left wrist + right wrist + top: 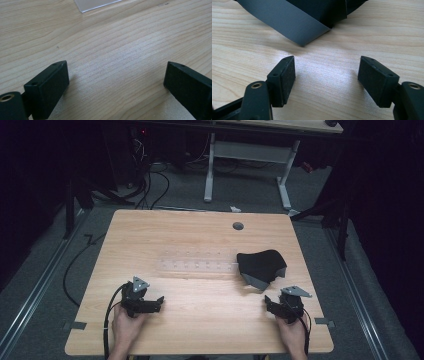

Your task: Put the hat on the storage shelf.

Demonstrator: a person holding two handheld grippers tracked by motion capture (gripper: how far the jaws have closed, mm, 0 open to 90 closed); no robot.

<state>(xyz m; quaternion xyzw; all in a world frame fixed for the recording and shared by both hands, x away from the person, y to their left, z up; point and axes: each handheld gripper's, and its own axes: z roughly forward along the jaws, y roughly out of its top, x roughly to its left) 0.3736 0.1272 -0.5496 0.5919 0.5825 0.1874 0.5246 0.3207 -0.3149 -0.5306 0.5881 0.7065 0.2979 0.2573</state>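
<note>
Wooden desk [200, 245] is carrying a clear plastic tray [197, 265] mid-desk and a black-and-grey cloth [261, 268] touching its right end. Left tongs [161, 301] and right tongs [267, 302] are resting apart, empty; nothing grasped yet, work seemingly not begun.

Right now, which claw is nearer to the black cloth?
The right claw: it sits just in front of the black cloth, open. The left claw is far off to the cloth's left, also open.
</note>
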